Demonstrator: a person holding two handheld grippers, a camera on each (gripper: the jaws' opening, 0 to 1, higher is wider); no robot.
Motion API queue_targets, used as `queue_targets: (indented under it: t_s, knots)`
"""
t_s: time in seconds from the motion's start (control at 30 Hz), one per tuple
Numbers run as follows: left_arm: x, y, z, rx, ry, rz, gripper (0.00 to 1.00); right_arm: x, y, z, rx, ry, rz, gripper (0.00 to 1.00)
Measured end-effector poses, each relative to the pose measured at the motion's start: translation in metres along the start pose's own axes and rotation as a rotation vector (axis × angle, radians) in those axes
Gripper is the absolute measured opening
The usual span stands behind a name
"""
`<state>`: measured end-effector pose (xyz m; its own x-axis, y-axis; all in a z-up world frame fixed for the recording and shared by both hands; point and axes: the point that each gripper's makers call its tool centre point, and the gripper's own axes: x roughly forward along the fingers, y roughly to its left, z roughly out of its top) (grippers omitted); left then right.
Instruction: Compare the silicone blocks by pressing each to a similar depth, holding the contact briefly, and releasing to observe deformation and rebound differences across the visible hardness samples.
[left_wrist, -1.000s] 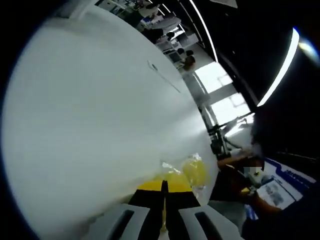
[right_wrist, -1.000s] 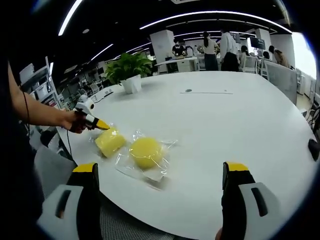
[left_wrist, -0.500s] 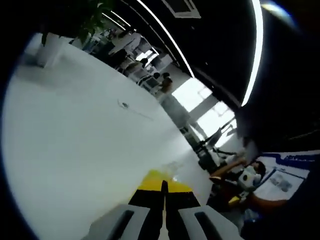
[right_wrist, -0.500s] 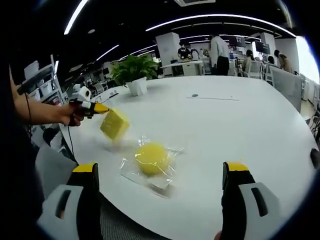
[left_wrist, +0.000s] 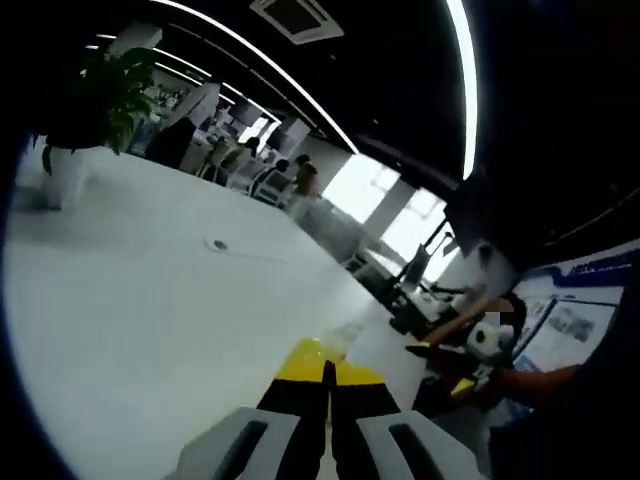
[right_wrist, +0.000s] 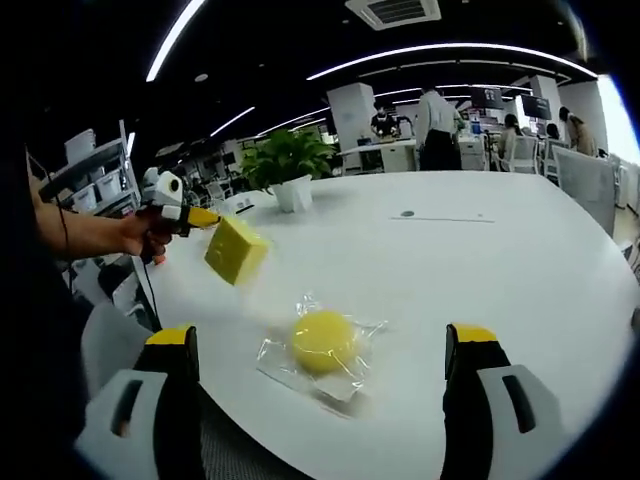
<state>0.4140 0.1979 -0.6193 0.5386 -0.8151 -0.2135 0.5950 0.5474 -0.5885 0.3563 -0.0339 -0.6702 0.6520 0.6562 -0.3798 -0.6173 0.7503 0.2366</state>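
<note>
In the right gripper view, a square yellow silicone block (right_wrist: 235, 250) in a clear bag hangs above the white table (right_wrist: 500, 260). My left gripper (right_wrist: 200, 217), held by a hand at the left, is shut on the bag's edge. A round yellow block (right_wrist: 320, 338) in its own clear bag lies on the table near the front edge. My right gripper (right_wrist: 321, 345) is open, with its jaws standing wide to either side of the round block and short of it. In the left gripper view, my left gripper (left_wrist: 328, 372) is shut, and a bit of plastic bag (left_wrist: 340, 343) pokes out past its tips.
A potted plant (right_wrist: 290, 165) stands on the far side of the table, and is also seen in the left gripper view (left_wrist: 95, 110). People and desks fill the background. Shelving (right_wrist: 95, 170) stands at the left. The table (left_wrist: 150, 330) stretches wide beyond the blocks.
The left gripper has lifted the square block off the table and carried it higher and slightly away. The round block stays on the table. Both cameras have shifted.
</note>
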Motion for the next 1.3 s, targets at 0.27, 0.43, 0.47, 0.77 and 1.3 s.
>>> queue_targets:
  t_s: [0.27, 0.43, 0.47, 0.77, 1.3]
  knots:
    - [-0.011, -0.016, 0.024, 0.060, -0.048, -0.004, 0.00, 0.005, 0.004, 0.012, -0.046, -0.060, 0.027, 0.96]
    - [-0.014, -0.020, 0.031, 0.090, -0.066, 0.006, 0.00, 0.012, 0.003, 0.005, -0.046, -0.037, 0.041, 0.96]
    - [-0.014, -0.021, 0.032, 0.093, -0.068, 0.005, 0.00, 0.012, 0.003, 0.005, -0.050, -0.038, 0.040, 0.96]
    - [-0.015, -0.039, 0.041, 0.153, -0.087, -0.022, 0.00, 0.011, 0.006, 0.016, -0.059, -0.054, 0.051, 0.96]
    - [-0.014, -0.068, 0.052, 0.175, -0.121, -0.096, 0.00, 0.015, 0.005, 0.045, -0.080, -0.096, 0.073, 0.96]
